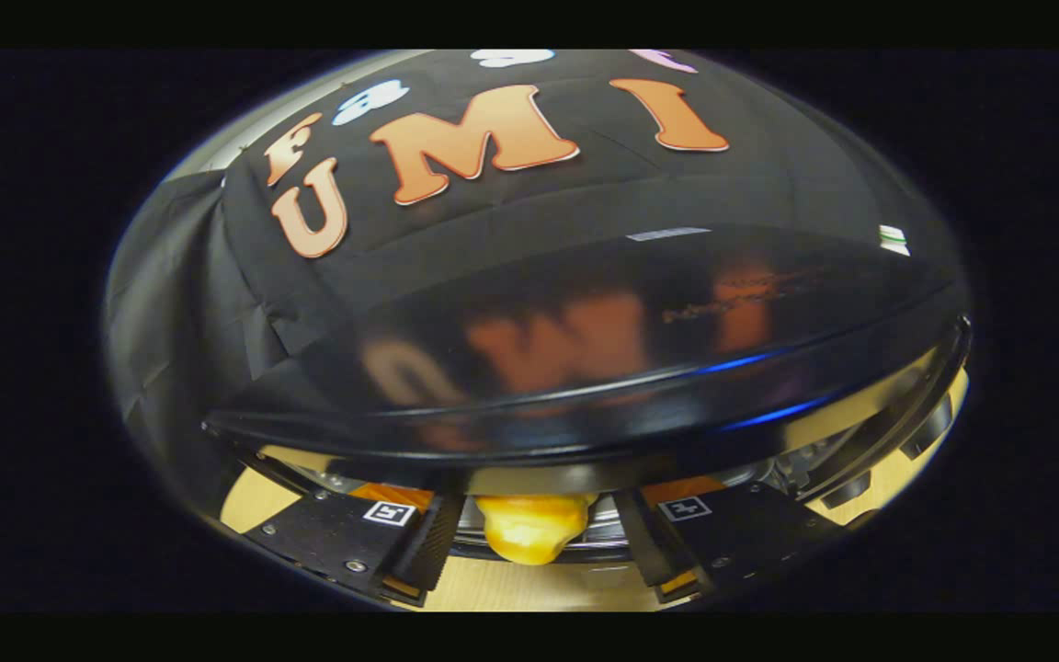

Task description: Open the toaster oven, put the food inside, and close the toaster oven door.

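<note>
The hand-held two-finger gripper [534,547] shows as two flat dark plates, one on each side, each bearing a small square white-bordered black-and-white marker tag near its inner edge and a few round silver screw heads further out on the left plate. From the inner edge of each plate a narrow finger [428,542] runs forward with a ribbed, textured inner face, and a small orange patch sits at the near end of each finger. An orange strip shows just behind each marker tag, along the far edge of the plates.
</note>
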Tool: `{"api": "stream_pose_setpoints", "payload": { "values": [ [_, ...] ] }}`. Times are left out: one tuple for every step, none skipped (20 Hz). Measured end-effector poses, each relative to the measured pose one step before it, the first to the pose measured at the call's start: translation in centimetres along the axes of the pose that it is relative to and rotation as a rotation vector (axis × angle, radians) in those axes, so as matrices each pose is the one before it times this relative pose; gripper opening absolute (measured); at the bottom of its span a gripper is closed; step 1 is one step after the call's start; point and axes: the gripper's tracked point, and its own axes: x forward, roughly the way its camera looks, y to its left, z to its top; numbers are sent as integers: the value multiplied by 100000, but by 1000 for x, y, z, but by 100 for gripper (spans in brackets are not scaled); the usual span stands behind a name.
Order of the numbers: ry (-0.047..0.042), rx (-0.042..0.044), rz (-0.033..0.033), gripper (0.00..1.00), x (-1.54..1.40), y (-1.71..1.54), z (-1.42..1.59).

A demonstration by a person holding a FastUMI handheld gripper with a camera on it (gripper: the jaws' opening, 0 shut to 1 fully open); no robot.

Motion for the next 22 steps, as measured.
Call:
{"api": "stream_pose_setpoints", "payload": {
  "values": [
    [-354, -3547, -734, 81, -38, 137, -184],
    [278, -3372, -1110, 83, -196, 29, -257],
    [-578, -2625, -659, 83, -270, -1, -115],
    [110, -1884, -237, 85, -177, 65, -151],
    [-4, -896, 470, 85, -308, 76, 8],
    [283, -350, 888, 87, -310, 167, -49],
    [466, -108, 1192, 89, -278, 74, -160],
    [723, 233, 1298, 90, -280, 9, -234],
    [293, 265, 1089, 91, -240, 32, -1],
    [-228, 496, 835, 93, -192, 131, 251],
    [-995, 312, 607, 93, -312, -57, 244],
    [-1262, -105, 62, 94, -518, -152, 353],
    [-1269, -645, 24, 95, -598, -144, 303],
    [-727, -961, -494, 96, -696, -178, 221],
    [-985, -1051, -98, 96, -885, -3, 178],
    [-963, -939, 275, 97, -1018, -27, 262],
    [-1565, -972, 796, 97, -1028, 150, 254],
    [-1561, -1051, 674, 97, -1173, 165, 364],
    [-1856, -1300, 481, 97, -1263, -25, 309],
    [-2067, -1627, 441, 97, -1422, 92, 499],
    [-1363, -311, -242, 97, -1180, -173, 229],
    [-620, 566, 859, 97, -1207, -15, -31]
  ]
}}
